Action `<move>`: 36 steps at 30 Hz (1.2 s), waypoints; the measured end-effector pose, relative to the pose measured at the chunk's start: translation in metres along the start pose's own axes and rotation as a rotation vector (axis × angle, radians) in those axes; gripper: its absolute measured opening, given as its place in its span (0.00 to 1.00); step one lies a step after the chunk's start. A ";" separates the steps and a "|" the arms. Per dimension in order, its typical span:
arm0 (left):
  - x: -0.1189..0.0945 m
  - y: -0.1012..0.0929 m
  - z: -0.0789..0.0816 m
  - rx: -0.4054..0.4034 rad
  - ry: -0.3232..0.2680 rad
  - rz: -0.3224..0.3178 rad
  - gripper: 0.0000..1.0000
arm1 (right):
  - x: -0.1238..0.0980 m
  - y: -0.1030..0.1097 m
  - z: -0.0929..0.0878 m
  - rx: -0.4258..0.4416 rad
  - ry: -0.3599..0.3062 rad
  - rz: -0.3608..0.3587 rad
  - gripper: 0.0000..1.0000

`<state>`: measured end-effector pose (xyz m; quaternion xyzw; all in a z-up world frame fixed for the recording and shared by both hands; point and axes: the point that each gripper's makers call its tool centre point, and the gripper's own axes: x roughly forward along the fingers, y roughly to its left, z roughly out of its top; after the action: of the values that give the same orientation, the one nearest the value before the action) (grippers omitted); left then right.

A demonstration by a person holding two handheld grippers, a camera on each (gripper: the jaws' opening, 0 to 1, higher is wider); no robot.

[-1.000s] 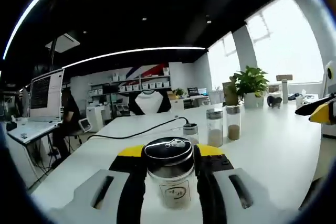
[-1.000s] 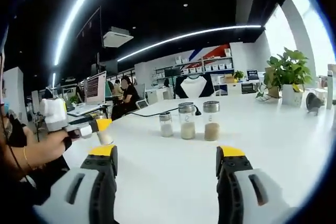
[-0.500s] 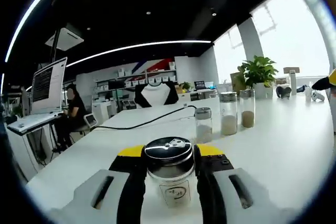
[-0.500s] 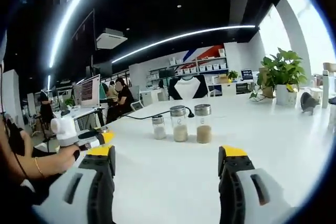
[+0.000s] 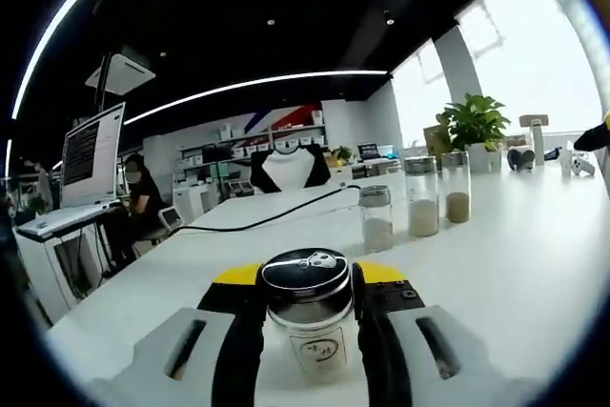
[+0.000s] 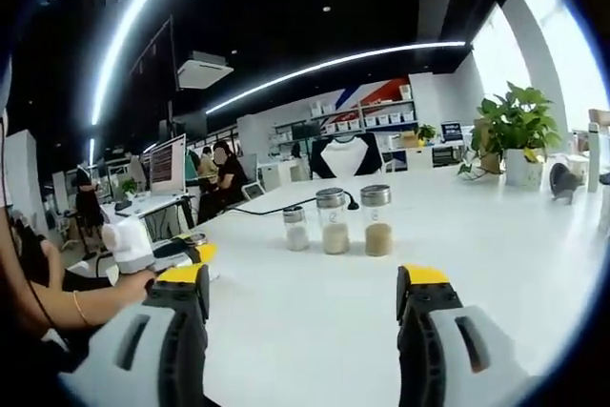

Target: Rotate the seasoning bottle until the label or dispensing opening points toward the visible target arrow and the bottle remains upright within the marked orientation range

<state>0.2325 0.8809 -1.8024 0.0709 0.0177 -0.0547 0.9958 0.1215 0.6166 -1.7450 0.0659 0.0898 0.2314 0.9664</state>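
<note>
Bottle (image 5: 307,316) upright, lower centre of left gripper view, clamped between left gripper (image 5: 307,331) jaws, axis vertical, over bench (image 5: 496,264); right gripper (image 6: 303,307) jaws wide, empty; no arrow visible.

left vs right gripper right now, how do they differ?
The left gripper is shut on a seasoning bottle with a black lid; the right gripper is open and holds nothing. The left gripper's jaws sit close together, the right gripper's wide apart. Both have yellow-tipped black jaws over the white table.
</note>
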 end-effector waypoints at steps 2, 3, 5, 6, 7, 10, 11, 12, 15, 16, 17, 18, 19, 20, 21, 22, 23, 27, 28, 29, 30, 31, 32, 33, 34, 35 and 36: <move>0.000 -0.001 0.001 0.020 -0.004 0.005 0.38 | 0.001 0.002 -0.002 0.000 0.007 0.007 0.84; 0.001 -0.002 0.001 0.026 -0.006 0.006 0.38 | 0.001 0.003 -0.003 -0.004 0.011 0.012 0.84; 0.001 -0.002 0.002 0.045 -0.013 0.010 0.38 | 0.002 0.005 -0.005 -0.005 0.020 0.018 0.85; -0.001 -0.003 0.002 0.056 -0.012 0.013 0.38 | 0.002 0.006 -0.005 -0.006 0.022 0.019 0.85; 0.000 -0.003 0.002 0.068 -0.010 0.016 0.39 | 0.002 0.007 -0.005 -0.006 0.021 0.020 0.85; -0.001 -0.001 0.000 0.089 -0.006 0.029 0.40 | 0.001 0.007 -0.004 -0.002 0.020 0.021 0.85; -0.001 0.000 -0.001 0.089 -0.006 0.030 0.40 | 0.001 0.007 -0.005 -0.001 0.022 0.020 0.85; -0.002 0.003 -0.002 0.074 -0.004 0.032 0.40 | 0.001 0.007 -0.005 -0.001 0.022 0.020 0.85; -0.003 0.006 -0.002 0.046 -0.010 0.015 0.40 | 0.000 0.007 -0.006 0.000 0.021 0.018 0.84; -0.003 0.005 -0.002 0.050 -0.011 0.010 0.40 | 0.000 0.007 -0.006 0.002 0.022 0.017 0.84; -0.003 0.005 -0.002 0.050 -0.013 0.001 0.40 | 0.000 0.007 -0.006 0.004 0.022 0.017 0.84; -0.003 0.005 -0.002 0.042 -0.015 -0.016 0.39 | 0.000 0.008 -0.006 0.010 0.021 0.019 0.84; -0.003 0.004 -0.002 0.039 -0.015 -0.027 0.39 | 0.000 0.008 -0.006 0.012 0.019 0.020 0.84; -0.004 0.004 -0.002 0.036 -0.013 -0.042 0.39 | 0.000 0.009 -0.005 0.014 0.016 0.023 0.84; -0.004 0.004 -0.002 0.036 -0.010 -0.048 0.39 | -0.001 0.010 -0.005 0.014 0.014 0.025 0.84; -0.004 0.002 -0.002 0.043 -0.008 -0.058 0.40 | -0.001 0.011 -0.003 0.015 0.007 0.030 0.84; -0.004 0.002 -0.002 0.052 -0.006 -0.066 0.40 | -0.001 0.011 -0.002 0.015 0.007 0.032 0.84; -0.006 0.001 -0.004 0.057 0.006 -0.093 0.42 | -0.001 0.011 0.002 0.009 -0.001 0.035 0.84; -0.006 0.001 -0.005 0.056 0.017 -0.096 0.46 | -0.001 0.011 0.004 0.010 -0.006 0.035 0.84; -0.007 0.002 -0.005 0.051 0.018 -0.096 0.50 | -0.001 0.011 0.004 0.009 -0.009 0.035 0.84; -0.009 0.002 -0.002 0.040 0.015 -0.099 0.52 | -0.002 0.011 0.005 0.009 -0.011 0.035 0.84; -0.010 0.001 -0.001 0.033 0.013 -0.109 0.54 | -0.002 0.011 0.005 0.009 -0.011 0.035 0.84; -0.010 0.000 0.000 0.031 0.014 -0.113 0.53 | -0.003 0.011 0.005 0.010 -0.011 0.036 0.85; -0.012 0.000 0.003 0.024 0.019 -0.114 0.52 | -0.004 0.012 0.005 0.015 -0.017 0.041 0.86; -0.015 0.001 0.006 0.017 0.026 -0.118 0.51 | -0.004 0.014 0.006 0.022 -0.024 0.057 0.87; -0.017 0.001 0.009 0.012 0.023 -0.121 0.52 | -0.005 0.015 0.006 0.041 -0.026 0.070 0.88; -0.018 0.001 0.013 0.008 0.017 -0.126 0.53 | -0.006 0.014 0.006 0.044 -0.026 0.070 0.89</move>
<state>0.2145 0.8817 -1.7891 0.0743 0.0304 -0.1169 0.9899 0.1112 0.6257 -1.7359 0.0934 0.0801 0.2620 0.9572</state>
